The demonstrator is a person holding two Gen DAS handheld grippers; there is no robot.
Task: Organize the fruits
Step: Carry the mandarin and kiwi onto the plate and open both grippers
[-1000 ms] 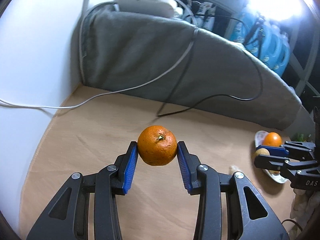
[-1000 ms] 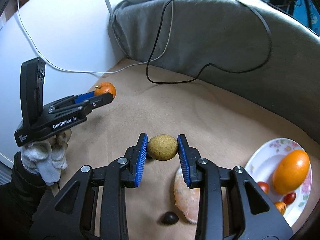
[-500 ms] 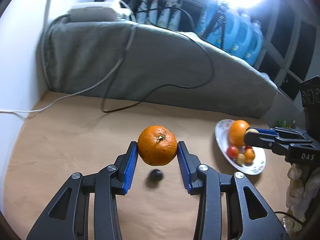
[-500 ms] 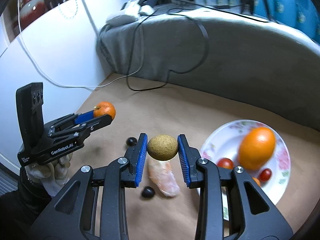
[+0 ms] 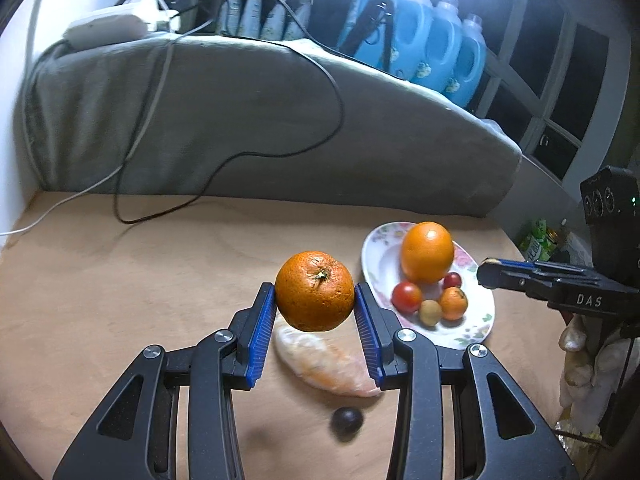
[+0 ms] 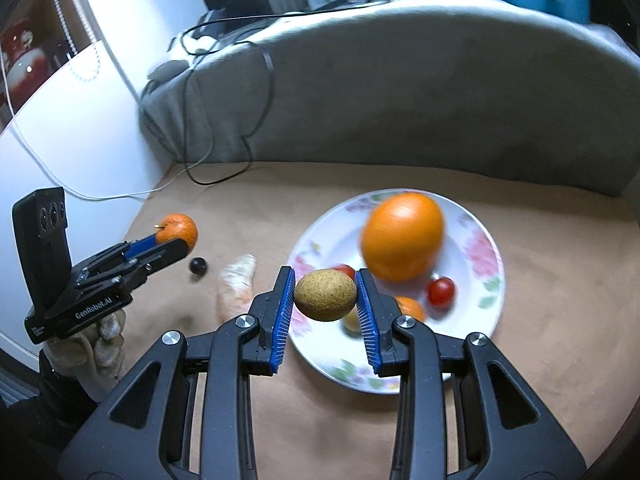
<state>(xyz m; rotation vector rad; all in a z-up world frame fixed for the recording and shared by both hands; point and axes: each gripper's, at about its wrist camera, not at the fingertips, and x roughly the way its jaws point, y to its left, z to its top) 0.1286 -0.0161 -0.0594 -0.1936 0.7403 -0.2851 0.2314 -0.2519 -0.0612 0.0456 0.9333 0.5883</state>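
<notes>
Glossy floral ceramic plate (image 6: 486, 256), dimpled matt mandarin (image 5: 315, 291), rough speckled brown fruit (image 6: 326, 295), grey fleecy cloth (image 5: 248, 128), matt tan tabletop (image 5: 120, 280)

Your left tool (image 5: 315, 306) grips a mandarin (image 5: 315, 291) above the tan bench (image 5: 120, 280). Beneath it lie a peeled citrus piece (image 5: 324, 364) and a dark berry (image 5: 346, 420). The floral plate (image 5: 472, 332) of fruit sits just right.

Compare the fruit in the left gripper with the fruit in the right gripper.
The mandarin is bright orange and round; the kiwi is dull speckled brown and egg-shaped. The mandarin shows a stem scar; the kiwi shows none. Each is clamped between blue pads, off the table.
</notes>
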